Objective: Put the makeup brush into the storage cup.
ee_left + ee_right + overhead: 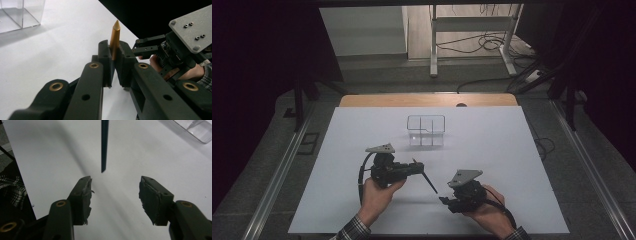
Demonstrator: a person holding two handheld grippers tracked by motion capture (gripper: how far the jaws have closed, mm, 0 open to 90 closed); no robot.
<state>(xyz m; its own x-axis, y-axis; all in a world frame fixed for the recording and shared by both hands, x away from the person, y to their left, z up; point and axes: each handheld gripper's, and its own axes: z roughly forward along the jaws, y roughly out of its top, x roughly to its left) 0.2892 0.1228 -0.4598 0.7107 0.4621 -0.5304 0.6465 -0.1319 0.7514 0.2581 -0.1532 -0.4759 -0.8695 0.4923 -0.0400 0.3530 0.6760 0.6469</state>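
Note:
My left gripper (416,165) is shut on a slim pen (428,182) with a dark barrel. In the left gripper view the pen's gold pointed end (115,35) sticks up past the pads of that gripper (114,48). The barrel's dark end (104,145) hangs free just beyond my right gripper (115,190). The right gripper's jaws stand apart, with nothing between them. From above, the right gripper (443,200) sits at the front right, close under the pen's lower end. It also appears in the left gripper view as the right gripper (147,44), beside the pen.
A clear plastic box (426,130) with inner dividers stands behind the grippers on the white sheet (512,165); it appears as the box (20,12) and box (197,127) in the gripper views. A wooden table edge (427,100) lies behind it. Plaid sleeves enter from the bottom.

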